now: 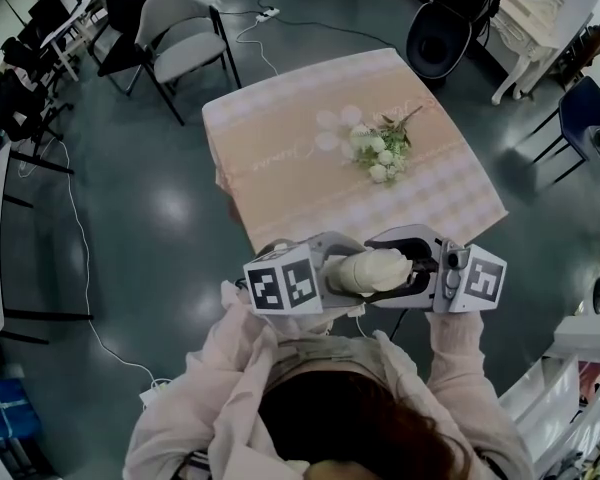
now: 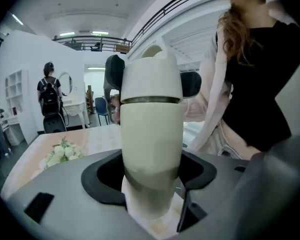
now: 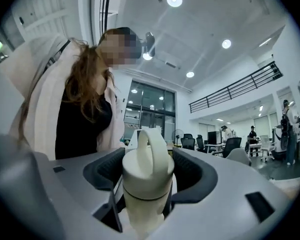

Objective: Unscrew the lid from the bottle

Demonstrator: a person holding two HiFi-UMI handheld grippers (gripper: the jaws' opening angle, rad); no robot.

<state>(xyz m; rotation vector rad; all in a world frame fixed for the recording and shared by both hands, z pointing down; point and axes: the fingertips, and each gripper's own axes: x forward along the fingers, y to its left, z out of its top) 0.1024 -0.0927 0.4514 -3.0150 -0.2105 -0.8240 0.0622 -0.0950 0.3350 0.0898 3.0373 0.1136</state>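
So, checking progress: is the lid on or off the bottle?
On: lid sits flush atop the bottle, only a thin seam between.

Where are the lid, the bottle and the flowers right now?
lid (image 3: 148, 176): right gripper view, on the cap's rounded side below its loop.
bottle (image 2: 152, 134): left gripper view, on the middle of its body.
flowers (image 1: 378, 150): head view, on the white blooms.

Faint cursive writing (image 1: 280, 156) runs across the pale cloth on the desk (image 1: 430, 193), just left of the white flowers (image 1: 378, 151). It may be a name or brand, but it is too pale to read. Nothing else carries legible lettering.
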